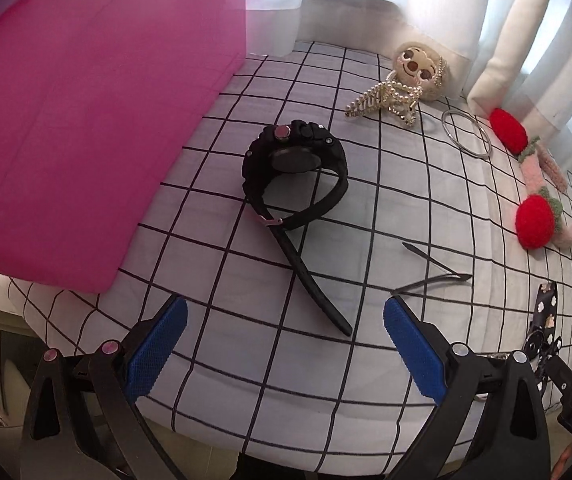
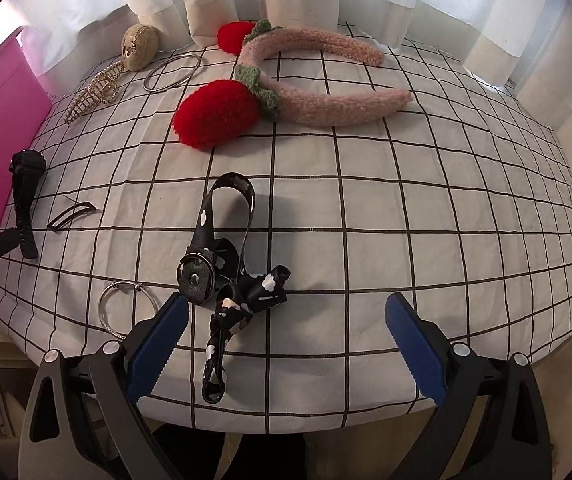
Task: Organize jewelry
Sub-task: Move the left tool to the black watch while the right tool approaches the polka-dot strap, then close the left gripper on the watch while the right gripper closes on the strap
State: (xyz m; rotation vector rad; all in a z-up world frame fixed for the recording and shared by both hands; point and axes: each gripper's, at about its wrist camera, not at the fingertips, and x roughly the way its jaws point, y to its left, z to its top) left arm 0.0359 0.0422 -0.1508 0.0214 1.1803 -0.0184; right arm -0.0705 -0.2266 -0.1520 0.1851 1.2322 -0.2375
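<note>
A black wristwatch [image 1: 293, 168] lies on the grid-checked cloth [image 1: 365, 380], straight ahead at twelve o'clock of the left gripper [image 1: 284, 354], whose blue pads stand wide apart, holding nothing. A pink box [image 1: 86, 120] is at ten o'clock of the watch, a pearl hair claw [image 1: 381, 98] at one o'clock. The right gripper [image 2: 286, 352] is likewise spread and empty, a black flower-print strap [image 2: 226, 264] just off its left pad, a strawberry headband [image 2: 286, 88] at twelve.

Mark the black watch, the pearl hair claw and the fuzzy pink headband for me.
black watch [image 1: 293, 158], left wrist view, on the round case.
pearl hair claw [image 1: 381, 100], left wrist view, on its pearl-lined body.
fuzzy pink headband [image 2: 325, 44], right wrist view, on the top of its arch.
</note>
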